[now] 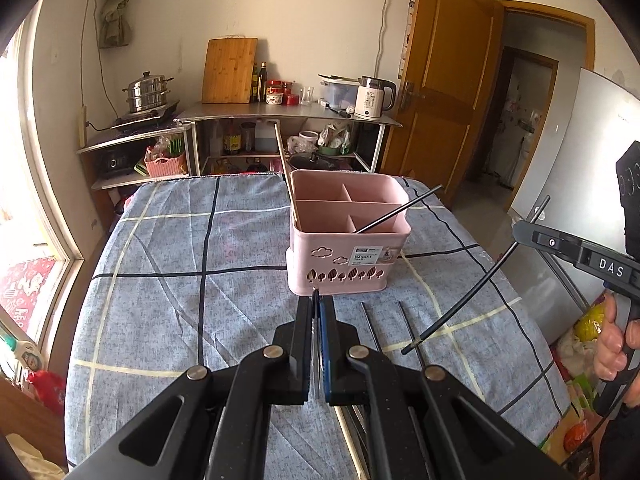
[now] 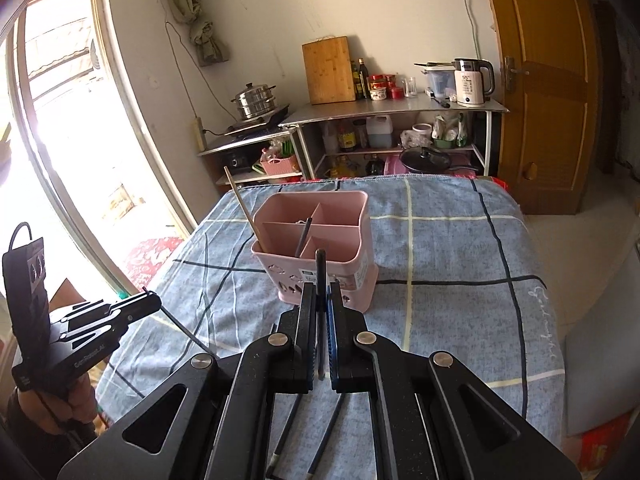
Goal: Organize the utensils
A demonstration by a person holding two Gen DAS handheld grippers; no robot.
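pink basket (image 1: 348, 240) on checked bench (image 1: 180, 280), one black chopstick (image 1: 400, 209) and a wooden one (image 2: 245, 210) standing inside | my right fingers (image 2: 320, 280) clenched on black chopstick (image 2: 319, 264) before basket | my left fingers (image 1: 316, 300) clenched on thin metal piece | spare chopsticks (image 1: 372, 326) lie near basket

pink basket (image 1: 348, 264), blue checked cloth (image 1: 180, 280)

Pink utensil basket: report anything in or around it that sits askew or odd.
In the pink utensil basket, a black chopstick leans steeply, its tip overhanging the right rim. A wooden chopstick slants out at the left side. Loose black chopsticks lie on the tablecloth in front, unsorted. Nothing looks spilled or damaged.
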